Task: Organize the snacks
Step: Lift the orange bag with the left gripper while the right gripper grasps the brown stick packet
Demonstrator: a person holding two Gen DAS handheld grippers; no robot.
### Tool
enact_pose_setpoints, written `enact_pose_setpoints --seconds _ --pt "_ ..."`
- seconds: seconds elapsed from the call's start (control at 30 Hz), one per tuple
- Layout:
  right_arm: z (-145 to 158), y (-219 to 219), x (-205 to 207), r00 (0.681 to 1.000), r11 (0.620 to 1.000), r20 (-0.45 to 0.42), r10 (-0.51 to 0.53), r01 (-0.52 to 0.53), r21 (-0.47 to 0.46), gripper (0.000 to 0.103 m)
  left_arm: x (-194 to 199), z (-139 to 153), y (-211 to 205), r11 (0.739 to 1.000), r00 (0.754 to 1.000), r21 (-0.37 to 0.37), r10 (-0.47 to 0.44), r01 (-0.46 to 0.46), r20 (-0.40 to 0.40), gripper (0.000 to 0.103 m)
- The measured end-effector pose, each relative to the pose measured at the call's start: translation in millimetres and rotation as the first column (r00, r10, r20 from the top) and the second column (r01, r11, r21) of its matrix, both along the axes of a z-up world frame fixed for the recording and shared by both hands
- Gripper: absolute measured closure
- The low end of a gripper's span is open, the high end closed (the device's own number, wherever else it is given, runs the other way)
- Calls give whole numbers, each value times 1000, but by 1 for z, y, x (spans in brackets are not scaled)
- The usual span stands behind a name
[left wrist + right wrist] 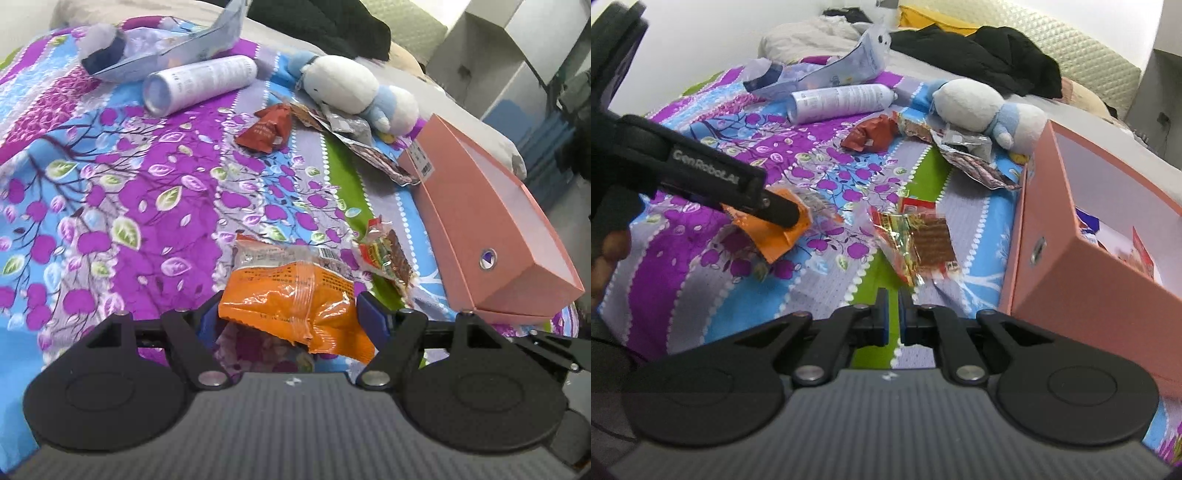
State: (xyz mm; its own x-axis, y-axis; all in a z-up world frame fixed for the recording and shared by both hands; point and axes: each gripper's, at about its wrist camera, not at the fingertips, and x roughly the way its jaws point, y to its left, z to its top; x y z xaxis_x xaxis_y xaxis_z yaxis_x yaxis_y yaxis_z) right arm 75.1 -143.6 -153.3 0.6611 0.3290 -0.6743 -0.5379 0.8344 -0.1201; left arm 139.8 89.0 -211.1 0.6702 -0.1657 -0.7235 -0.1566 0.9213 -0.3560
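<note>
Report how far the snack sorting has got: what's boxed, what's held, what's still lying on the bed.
Done: a few packets already sit inside the pink box. In hand: the left gripper has its jaws closed on the orange snack bag; the right gripper is shut and holds nothing. Left: the gold-and-brown packet, the red packet and the silver wrappers near the plush toy still lie on the bedspread.

White lettering reading "GenRobot.AI" runs along the black arm of the left gripper [783, 218], above the orange snack packet [779, 236], whose own print stays illegible.
</note>
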Motion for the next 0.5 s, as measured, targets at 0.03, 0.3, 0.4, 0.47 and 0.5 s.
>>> enact_pose_setpoints --seconds 0.03,0.3,0.4,0.47,0.5 --pt "-1 -3 0 1000 1000 -1 -23 23 21 94 -2 -1 0 1000 1000 13 11 -11 -1 25" --pt "-2 -3 14 988 977 -64 -142 151 153 40 -4 -7 1 997 1000 73 11 -9 -24 12" --pt "-5 4 19 987 975 -67 -148 157 158 42 -6 -8 12 998 999 35 44 -44 -14 10" --pt "-7 10 25 986 973 -69 -152 161 167 42 -7 -10 20 998 998 -26 55 -55 -14 10" --pt "-7 12 28 985 971 -67 -156 166 170 42 -7 -11 22 998 998 -37 54 -54 -17 10"
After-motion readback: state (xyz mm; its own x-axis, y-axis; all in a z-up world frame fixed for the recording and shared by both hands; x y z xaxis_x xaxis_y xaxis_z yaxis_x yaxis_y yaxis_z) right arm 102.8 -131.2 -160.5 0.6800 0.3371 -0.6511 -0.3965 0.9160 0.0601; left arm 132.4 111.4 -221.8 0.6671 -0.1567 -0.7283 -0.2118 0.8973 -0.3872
